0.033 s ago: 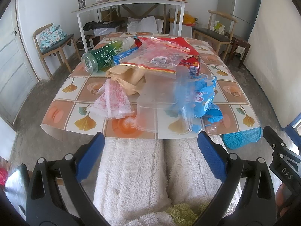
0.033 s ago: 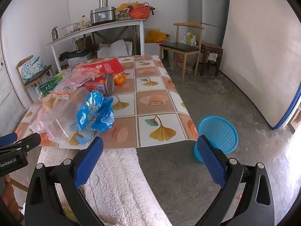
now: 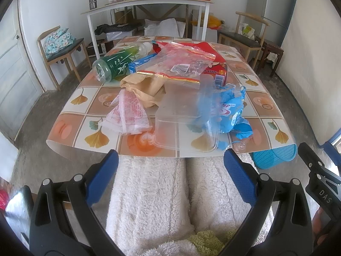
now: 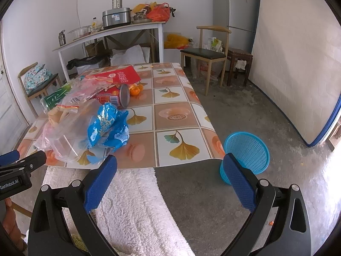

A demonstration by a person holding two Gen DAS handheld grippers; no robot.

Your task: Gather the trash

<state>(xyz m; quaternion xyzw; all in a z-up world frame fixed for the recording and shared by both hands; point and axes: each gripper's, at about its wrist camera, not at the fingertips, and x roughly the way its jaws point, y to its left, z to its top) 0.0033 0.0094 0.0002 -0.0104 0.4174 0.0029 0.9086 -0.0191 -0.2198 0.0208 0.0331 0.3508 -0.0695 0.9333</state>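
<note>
Trash is piled on the low tiled table (image 3: pixel 266 104): a clear plastic container (image 3: pixel 185 115), a blue crumpled wrapper (image 3: pixel 232 111), a pink-printed bag (image 3: pixel 130 115), brown paper (image 3: pixel 145 87), a clear zip bag (image 3: pixel 181 66), a green bottle (image 3: pixel 115 64) on its side and a red can (image 3: pixel 217 73). My left gripper (image 3: pixel 170 177) is open and empty, short of the table's near edge. My right gripper (image 4: pixel 169 179) is open and empty, at the near right edge. The blue wrapper (image 4: pixel 108 125) and the can (image 4: pixel 119 96) also show in the right wrist view.
A blue mesh basket (image 4: pixel 245 153) stands on the floor right of the table, also in the left wrist view (image 3: pixel 275 155). Wooden chairs (image 4: pixel 204 53) stand around. A white side table (image 3: pixel 149 0) with pots stands at the back. My fleece-covered legs (image 3: pixel 170 202) are below the grippers.
</note>
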